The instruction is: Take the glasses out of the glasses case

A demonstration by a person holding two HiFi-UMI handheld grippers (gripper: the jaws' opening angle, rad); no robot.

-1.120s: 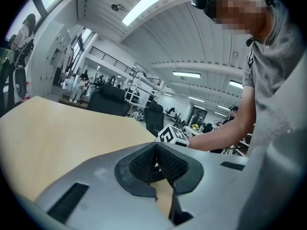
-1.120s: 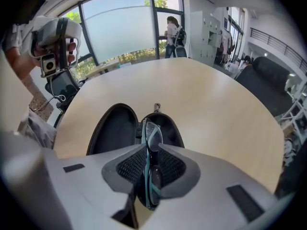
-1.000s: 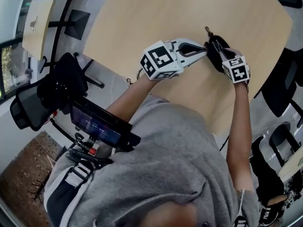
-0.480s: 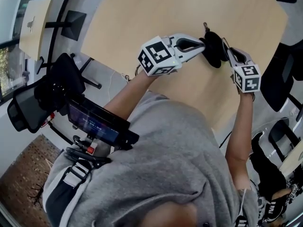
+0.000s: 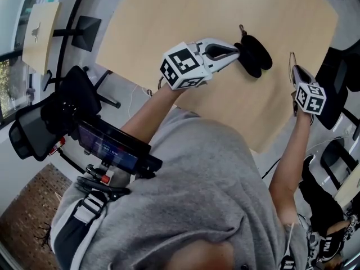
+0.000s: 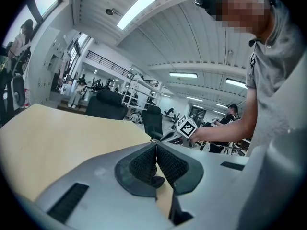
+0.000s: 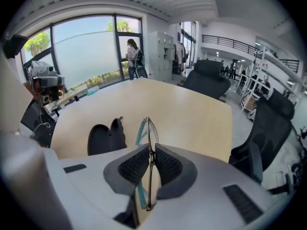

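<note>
The black glasses case (image 5: 256, 52) lies open on the wooden table (image 5: 169, 16). My left gripper (image 5: 237, 48) is shut on its left edge, and in the left gripper view a dark bit of the case shows between its closed pads (image 6: 144, 164). My right gripper (image 5: 295, 71) hangs near the table's right edge, well clear of the case. Its jaws have just been closing and now pinch the thin-framed glasses (image 7: 151, 128), which stand edge-on between the pads. The right gripper (image 7: 150, 150) view shows the empty open case (image 7: 103, 139) down to its left. The glasses (image 5: 291, 58) stick out past the fingertips.
Black office chairs (image 5: 337, 89) stand just past the table's right edge, one seen close by (image 7: 268, 123). A black chair and gear (image 5: 62, 111) sit at the left on the floor. A wide stretch of bare tabletop lies beyond the case.
My right gripper has pulled away from the case to the right and slightly up, carrying the glasses out. The left gripper has stayed on the case.
</note>
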